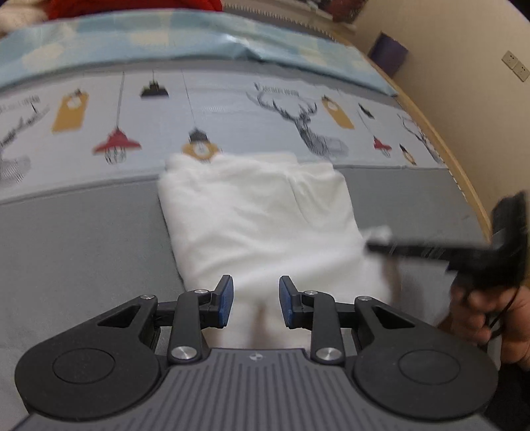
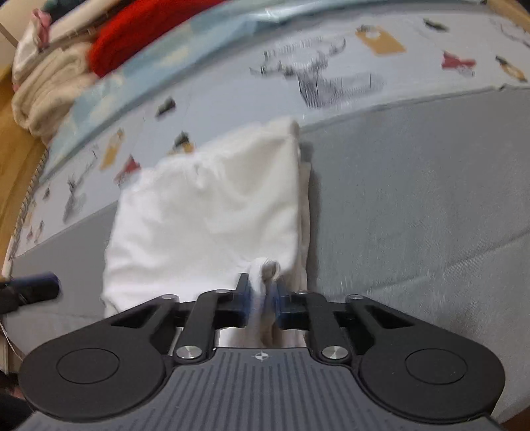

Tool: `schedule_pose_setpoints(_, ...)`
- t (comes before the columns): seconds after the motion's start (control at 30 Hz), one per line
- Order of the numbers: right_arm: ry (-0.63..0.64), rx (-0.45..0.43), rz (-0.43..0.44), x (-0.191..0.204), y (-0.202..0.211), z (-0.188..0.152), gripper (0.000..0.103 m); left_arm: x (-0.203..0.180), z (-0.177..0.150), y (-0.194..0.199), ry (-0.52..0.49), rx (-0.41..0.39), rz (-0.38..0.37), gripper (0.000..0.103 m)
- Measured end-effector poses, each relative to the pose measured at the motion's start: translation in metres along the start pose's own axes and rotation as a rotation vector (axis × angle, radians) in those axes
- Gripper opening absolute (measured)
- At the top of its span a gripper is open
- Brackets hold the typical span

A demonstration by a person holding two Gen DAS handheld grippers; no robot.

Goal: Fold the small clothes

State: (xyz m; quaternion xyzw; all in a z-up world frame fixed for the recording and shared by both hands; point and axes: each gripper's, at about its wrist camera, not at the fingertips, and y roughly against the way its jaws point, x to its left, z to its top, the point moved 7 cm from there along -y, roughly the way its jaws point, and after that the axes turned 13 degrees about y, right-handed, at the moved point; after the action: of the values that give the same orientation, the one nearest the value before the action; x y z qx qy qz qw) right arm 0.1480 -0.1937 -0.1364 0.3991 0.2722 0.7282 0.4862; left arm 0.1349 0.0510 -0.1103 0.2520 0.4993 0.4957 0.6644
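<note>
Lying partly folded on a bed (image 1: 82,238), a white garment (image 1: 258,215) spreads across the grey band of a printed bedcover, its far edge reaching the strip of deer and lamp motifs (image 1: 298,119). The left claw (image 1: 256,300) hovers over the garment's near edge, its blue-padded fingers (image 1: 226,298) apart, with cloth below them but nothing pinched. The right claw (image 2: 261,298) is closed on a bunched corner of the garment at its near right edge, a tuft of white cloth pushing up between the pads. In the left wrist view, the right claw reaches in from the right side, blurred, with a person's hand (image 1: 497,315) on its grip. A folded red item (image 2: 142,30) and cream towels (image 2: 49,86) are stacked beyond the bedcover, at the far left of the right wrist view.
</note>
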Motion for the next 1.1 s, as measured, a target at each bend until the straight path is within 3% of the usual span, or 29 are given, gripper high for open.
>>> schedule_pose_setpoints(0.1,-0.045,-0.183,0.04,-0.009,0.038,0.015,0.011,0.001,-0.004,-0.008,0.011,0.028,-0.014,0.032)
schedule_pose_setpoints(0.13,-0.041,-0.201,0.034,-0.011,0.046,0.015,0.011,-0.002,-0.006,-0.012,0.013,0.041,-0.028,0.032)
schedule_pose_setpoints(0.2,-0.006,-0.144,-0.009,-0.017,0.046,0.003,0.011,-0.006,-0.011,-0.019,0.005,0.077,-0.041,0.032)
schedule_pose_setpoints(0.33,0.02,0.075,-0.112,-0.038,0.022,-0.025,0.014,-0.016,-0.033,-0.049,-0.074,0.183,0.008,0.032)
schedule_pose_setpoints(0.47,-0.016,0.035,-0.171,-0.053,0.033,-0.02,0.02,-0.01,-0.058,-0.079,-0.165,0.293,0.125,0.032)
schedule_pose_setpoints(0.57,-0.083,-0.056,-0.121,-0.056,0.041,-0.01,0.037,-0.006,-0.052,-0.079,-0.108,0.31,0.094,0.032)
schedule_pose_setpoints(0.7,-0.106,-0.116,-0.076,-0.052,0.041,-0.001,0.042,0.005,-0.025,-0.056,0.014,0.212,-0.008,0.034)
schedule_pose_setpoints(0.87,-0.121,-0.12,-0.067,-0.053,0.02,0.013,0.049,0.044,0.011,-0.038,0.207,0.052,0.002,0.035)
schedule_pose_setpoints(1.1,-0.153,-0.087,-0.08,-0.051,-0.019,0.033,0.05,0.084,0.029,-0.045,0.345,-0.04,-0.05,0.035)
